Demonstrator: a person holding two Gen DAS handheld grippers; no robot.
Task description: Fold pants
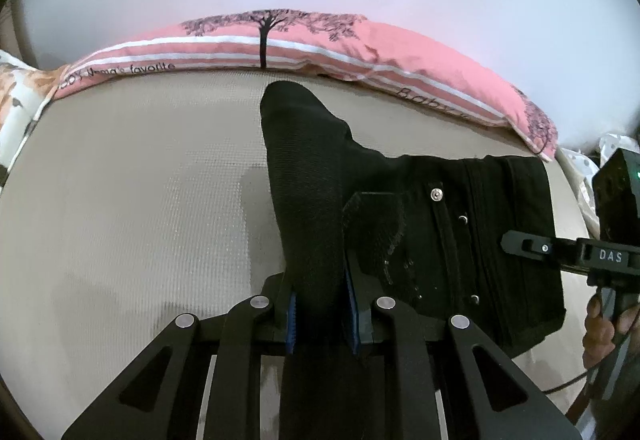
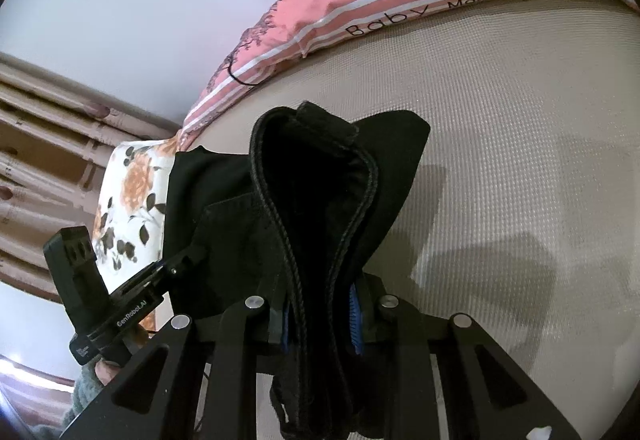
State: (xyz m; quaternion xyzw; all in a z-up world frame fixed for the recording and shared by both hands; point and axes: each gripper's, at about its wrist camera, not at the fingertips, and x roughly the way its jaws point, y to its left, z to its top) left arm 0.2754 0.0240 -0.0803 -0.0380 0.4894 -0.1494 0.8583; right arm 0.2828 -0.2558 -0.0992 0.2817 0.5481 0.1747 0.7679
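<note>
Left wrist view: left gripper [image 1: 320, 314] pinched a bunched fold of black pants [image 1: 472, 224], which spread rightward over the beige mattress [image 1: 140, 199], rivets and seams visible. Only this view caught the tree print on the pink pillow [image 1: 280, 39]. Right wrist view: right gripper [image 2: 320, 314] clamped the thick stitched waistband; floral pillow [image 2: 128, 199] and curtain [image 2: 48, 143] appeared only there.
</note>
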